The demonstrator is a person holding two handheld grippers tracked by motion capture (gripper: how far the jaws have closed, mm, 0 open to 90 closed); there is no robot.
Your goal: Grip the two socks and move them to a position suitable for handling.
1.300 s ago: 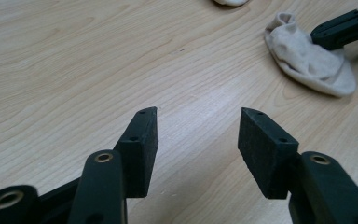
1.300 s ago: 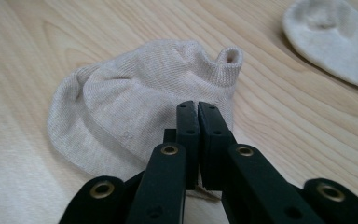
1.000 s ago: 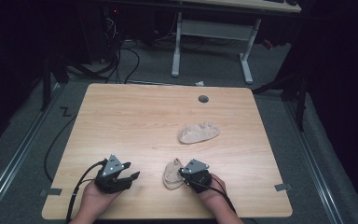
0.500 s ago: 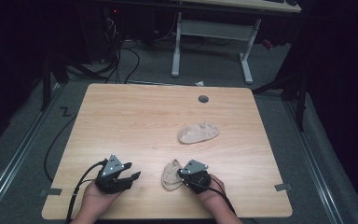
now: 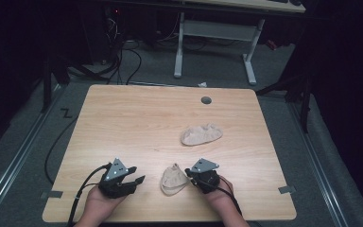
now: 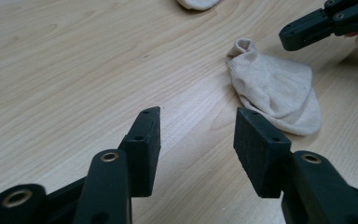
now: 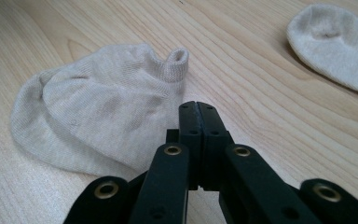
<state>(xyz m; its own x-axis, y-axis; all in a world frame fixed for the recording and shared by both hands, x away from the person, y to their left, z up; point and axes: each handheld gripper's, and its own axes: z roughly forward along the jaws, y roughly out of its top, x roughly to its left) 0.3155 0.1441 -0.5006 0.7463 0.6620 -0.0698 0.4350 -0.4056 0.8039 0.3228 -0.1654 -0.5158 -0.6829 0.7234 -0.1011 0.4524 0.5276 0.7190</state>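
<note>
Two beige ankle socks lie on the wooden table (image 5: 132, 118). The near sock (image 5: 173, 178) rests flat between my two grippers; the far sock (image 5: 201, 134) lies toward the table's middle right. My left gripper (image 5: 138, 174) stands open with nothing between its fingers, a little left of the near sock (image 6: 272, 88). My right gripper (image 5: 188, 171) is shut, its tips at the right edge of the near sock (image 7: 102, 112) and holding nothing. In the right gripper view my right gripper (image 7: 199, 109) points over that sock's cuff side, with the far sock (image 7: 340, 46) at upper right.
A round grey grommet (image 5: 206, 100) sits near the table's back edge. Behind the table stand a white desk frame (image 5: 250, 52) and loose cables on the floor. The other gripper (image 6: 326, 21) shows shut beyond the near sock in the left gripper view.
</note>
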